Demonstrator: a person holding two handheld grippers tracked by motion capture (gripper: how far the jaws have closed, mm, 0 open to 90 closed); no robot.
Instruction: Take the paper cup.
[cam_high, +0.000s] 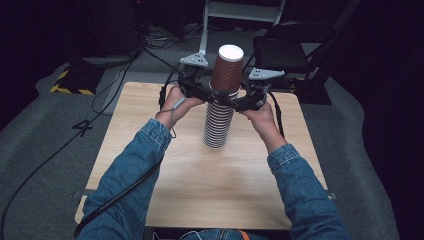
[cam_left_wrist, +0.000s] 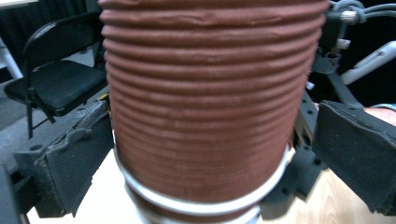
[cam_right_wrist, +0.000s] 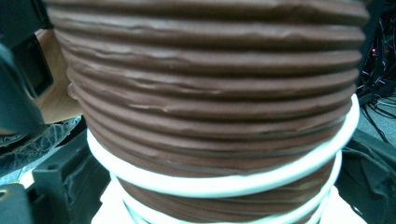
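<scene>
Brown ribbed top cup (cam_high: 227, 70) gripped by left fingers (cam_left_wrist: 74, 163), stack (cam_high: 218, 125) by right fingers (cam_right_wrist: 369, 172), mid-table

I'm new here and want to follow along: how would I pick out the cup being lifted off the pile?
Look at the light wooden table, where a tall stack of upside-down paper cups stands near the far middle. The top brown ribbed paper cup sits between the two hand-held grippers. Unlike the nested cups showing mostly white rims, its whole ribbed side and white base show.
</scene>
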